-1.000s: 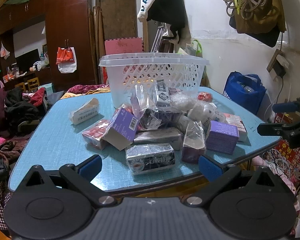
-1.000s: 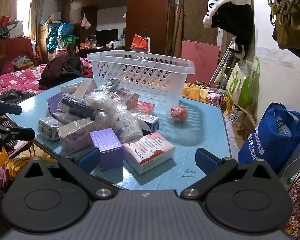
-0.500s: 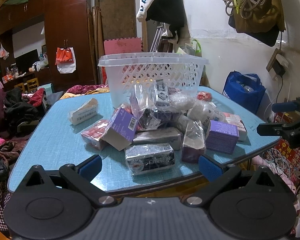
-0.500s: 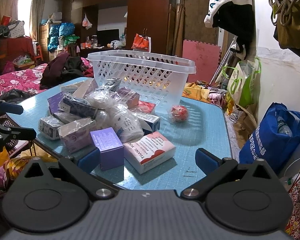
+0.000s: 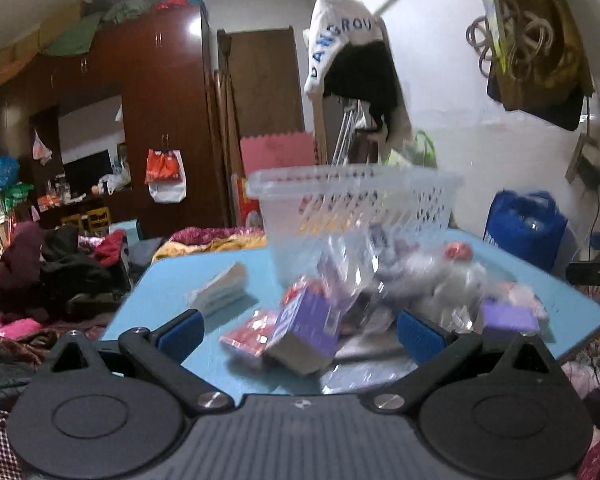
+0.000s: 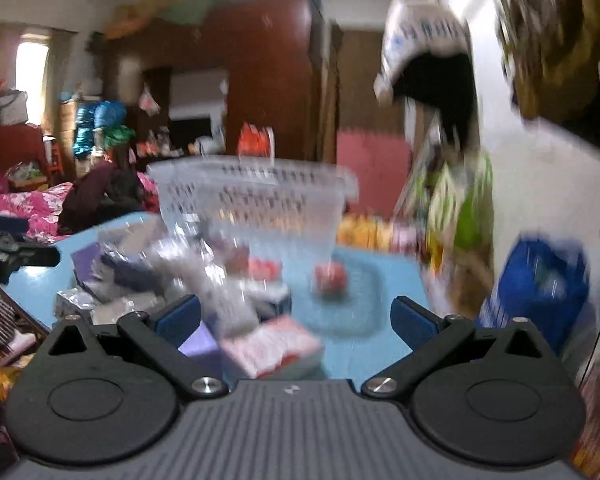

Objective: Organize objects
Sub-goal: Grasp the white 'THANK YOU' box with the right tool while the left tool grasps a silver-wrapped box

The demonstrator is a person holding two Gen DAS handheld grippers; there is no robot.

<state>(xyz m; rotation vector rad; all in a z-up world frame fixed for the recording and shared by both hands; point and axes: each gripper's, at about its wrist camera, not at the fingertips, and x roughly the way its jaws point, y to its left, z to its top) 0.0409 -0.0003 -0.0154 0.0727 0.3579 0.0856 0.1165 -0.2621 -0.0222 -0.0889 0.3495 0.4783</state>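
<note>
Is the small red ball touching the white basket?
Cannot tell. The right wrist view shows the red ball on the table beside the white basket, but blur hides any gap.

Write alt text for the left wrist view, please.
The open left gripper faces a blue table piled with blurred small packages, a purple box nearest. A white basket stands behind the pile.

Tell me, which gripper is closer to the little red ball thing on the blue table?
The right gripper. The red ball sits just ahead of its open fingers. From the left gripper, the ball lies far off to the right, beyond the pile of packets.
</note>
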